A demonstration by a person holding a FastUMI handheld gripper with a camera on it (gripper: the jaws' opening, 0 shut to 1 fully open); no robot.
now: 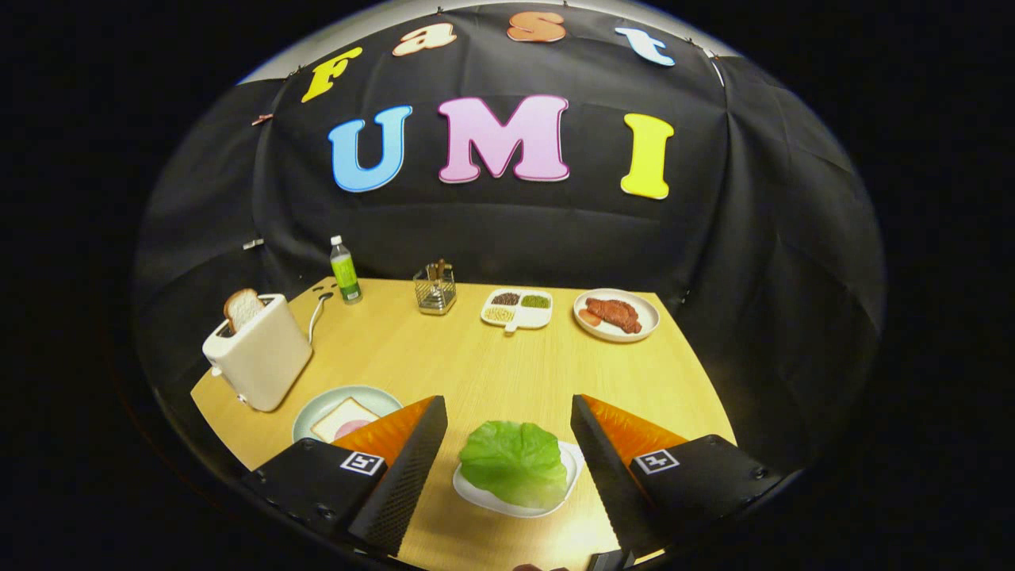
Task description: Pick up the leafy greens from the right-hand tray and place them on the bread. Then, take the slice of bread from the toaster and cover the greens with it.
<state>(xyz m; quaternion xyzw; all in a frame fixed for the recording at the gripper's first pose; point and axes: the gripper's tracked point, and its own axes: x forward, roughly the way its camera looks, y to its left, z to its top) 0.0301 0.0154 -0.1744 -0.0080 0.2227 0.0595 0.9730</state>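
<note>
A green lettuce leaf [514, 462] lies on a small white tray [476, 493] between my two fingers. My gripper [507, 412] is open, its fingers spread wide to either side of the leaf and above it, touching nothing. To the left, partly behind the left finger, a pale plate [313, 412] holds a slice of bread [342, 417] with something pink on it. Farther left stands a cream toaster [262, 357] with a slice of bread [242, 308] sticking up from its slot.
Along the back of the wooden table [476, 365] stand a green bottle [345, 271], a wire holder [435, 291], a divided white dish of seeds [517, 309] and a white plate with red meat [616, 315]. The toaster's cord runs toward the bottle.
</note>
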